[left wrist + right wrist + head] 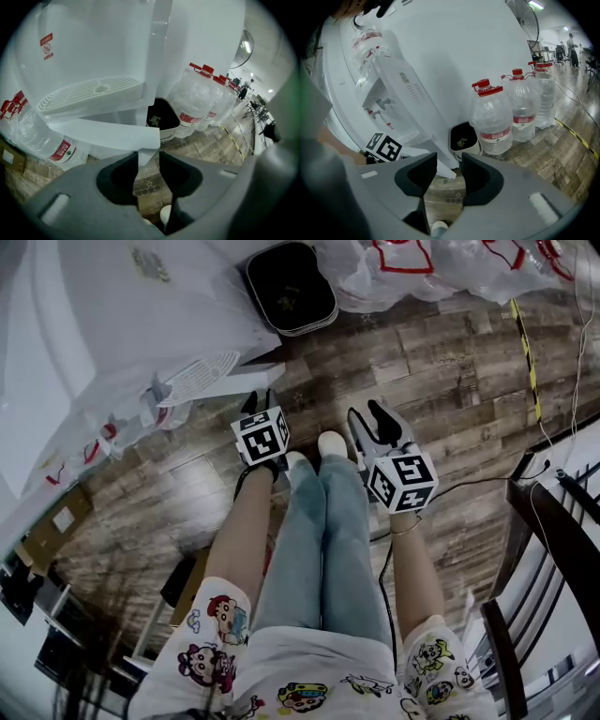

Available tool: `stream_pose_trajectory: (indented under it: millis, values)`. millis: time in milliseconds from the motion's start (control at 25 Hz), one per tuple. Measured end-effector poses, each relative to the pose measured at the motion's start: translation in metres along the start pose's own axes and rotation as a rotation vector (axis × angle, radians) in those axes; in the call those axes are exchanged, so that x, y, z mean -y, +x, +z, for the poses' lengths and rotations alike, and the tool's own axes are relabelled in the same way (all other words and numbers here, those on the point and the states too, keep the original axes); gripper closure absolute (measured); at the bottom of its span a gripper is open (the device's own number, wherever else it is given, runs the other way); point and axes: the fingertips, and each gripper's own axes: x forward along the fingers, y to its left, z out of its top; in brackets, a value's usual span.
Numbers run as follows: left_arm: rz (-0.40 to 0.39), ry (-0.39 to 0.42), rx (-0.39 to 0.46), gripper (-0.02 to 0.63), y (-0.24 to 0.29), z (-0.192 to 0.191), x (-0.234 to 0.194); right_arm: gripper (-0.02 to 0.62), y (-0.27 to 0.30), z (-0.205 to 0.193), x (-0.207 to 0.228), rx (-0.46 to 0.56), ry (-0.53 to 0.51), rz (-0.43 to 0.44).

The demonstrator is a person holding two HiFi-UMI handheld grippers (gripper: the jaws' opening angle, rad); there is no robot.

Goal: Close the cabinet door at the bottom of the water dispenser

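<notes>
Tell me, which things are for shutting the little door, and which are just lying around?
For the job:
white water dispenser
its white cabinet door, standing open at the bottom
left hand-held gripper
right hand-held gripper

Just lying about:
small white bin with a black liner
clear plastic water bottles with red caps
brown cardboard box
</notes>
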Motion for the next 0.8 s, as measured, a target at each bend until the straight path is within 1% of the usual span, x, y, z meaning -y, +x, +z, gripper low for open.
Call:
stream_pose_trajectory:
  millis: [40, 120, 160, 240, 520, 800]
  values:
    - [0.004, -0.014, -0.001, 0.457, 0.003, 0.003, -0.002, 0.433, 0.001, 0.000, 0.001, -0.001, 0.002, -0.002]
    - [0.010, -0.073, -0.006, 0.454, 0.008, 0.007, -0.011, 0.433, 0.003, 0.000, 0.003, -0.002, 0.008, -0.004]
    - [0.010, -0.101, -0.008, 0.436, 0.011, 0.009, -0.016, 0.434, 0.004, 0.000, 0.004, -0.003, 0.011, -0.006]
    - [0.014, -0.120, -0.010, 0.428, 0.015, 0.014, -0.023, 0.434, 0.005, 0.000, 0.005, -0.003, 0.015, -0.007]
    - [0.035, -0.076, 0.014, 0.430, 0.026, 0.032, -0.026, 0.434, 0.010, 0.002, 0.015, -0.010, 0.019, -0.014]
    - [0.058, -0.061, 0.035, 0.430, 0.037, 0.053, -0.027, 0.437, 0.013, 0.001, 0.022, -0.016, 0.028, -0.014]
